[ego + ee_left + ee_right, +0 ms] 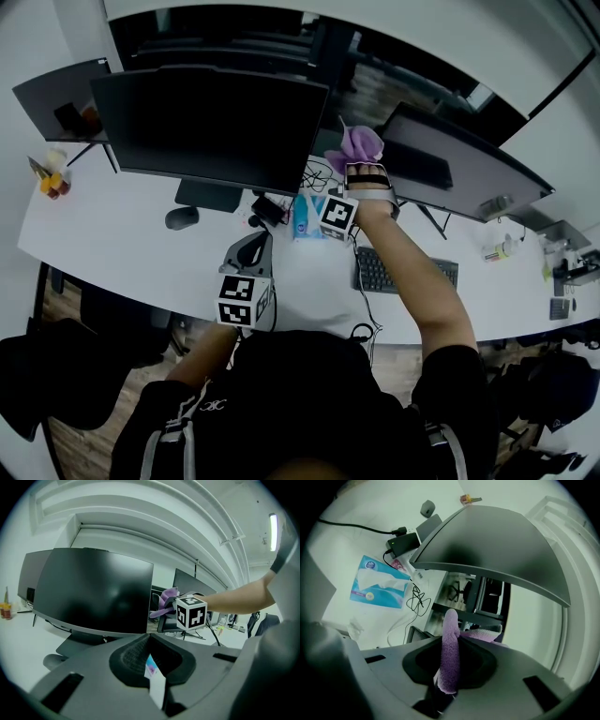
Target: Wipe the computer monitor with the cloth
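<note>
White curved desk (122, 244) with matte dark screens lined up along it. On the far left there are some small bottles (52, 180) by an angled side monitor (56, 94), then the big flat black computer monitor (206, 122) on its flat slab base, with a rounded grey mouse (182, 217) beside that. The left gripper (251, 251) sits low over the desk, its grey ribbed jaws pinched nearly together on nothing, so only a thin sliver of desk shows through. Next over is a soft blue tissue pack (307, 217) and some tangled cables (319, 176). The right gripper (361, 169) is clamped on a fuzzy purple cloth (356, 143), held up just off the big monitor's right edge and not touching the screen. Under that arm is a dark keyboard (394, 272), then another slanted monitor (469, 159).
</note>
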Tool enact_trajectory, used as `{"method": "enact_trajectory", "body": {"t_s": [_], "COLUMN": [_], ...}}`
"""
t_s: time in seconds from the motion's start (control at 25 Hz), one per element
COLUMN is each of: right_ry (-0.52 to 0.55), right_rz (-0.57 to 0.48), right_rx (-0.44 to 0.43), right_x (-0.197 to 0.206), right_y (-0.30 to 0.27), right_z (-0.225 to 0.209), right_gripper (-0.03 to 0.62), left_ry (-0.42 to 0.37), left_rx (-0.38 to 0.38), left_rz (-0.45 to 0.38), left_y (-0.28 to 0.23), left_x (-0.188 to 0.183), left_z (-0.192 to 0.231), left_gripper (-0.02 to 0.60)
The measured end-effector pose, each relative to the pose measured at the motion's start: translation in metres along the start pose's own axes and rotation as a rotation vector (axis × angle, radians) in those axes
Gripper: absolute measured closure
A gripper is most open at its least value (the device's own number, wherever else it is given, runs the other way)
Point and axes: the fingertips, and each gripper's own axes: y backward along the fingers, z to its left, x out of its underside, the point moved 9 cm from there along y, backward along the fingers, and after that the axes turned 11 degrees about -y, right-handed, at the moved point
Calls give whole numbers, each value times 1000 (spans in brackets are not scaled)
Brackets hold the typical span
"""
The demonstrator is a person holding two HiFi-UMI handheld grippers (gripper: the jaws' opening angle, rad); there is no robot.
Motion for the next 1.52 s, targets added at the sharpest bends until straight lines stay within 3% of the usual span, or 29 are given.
{"method": "enact_trajectory", "body": {"t_s": [0.72, 1.0, 1.2, 1.52], "right_ry": [-150, -256, -426, -779], "right_rz": [-2, -22, -42, -73], "right_rx": [-69, -116, -176, -192], "right_x": [-6, -10, -10, 1], "right_y": [-25, -34, -41, -52], "right_z": [46, 61, 72, 80], "right_gripper": [511, 511, 510, 510], "left_ry": [-1, -8, -12, -14], "left_rx": [-10, 1, 6, 7], "left_rz": [53, 80, 89, 116], "left_y": [-7, -14, -20, -31], "left_x": [7, 9, 8, 12], "left_z": [13, 16, 21, 27], "left_gripper": [568, 568, 568, 568]}}
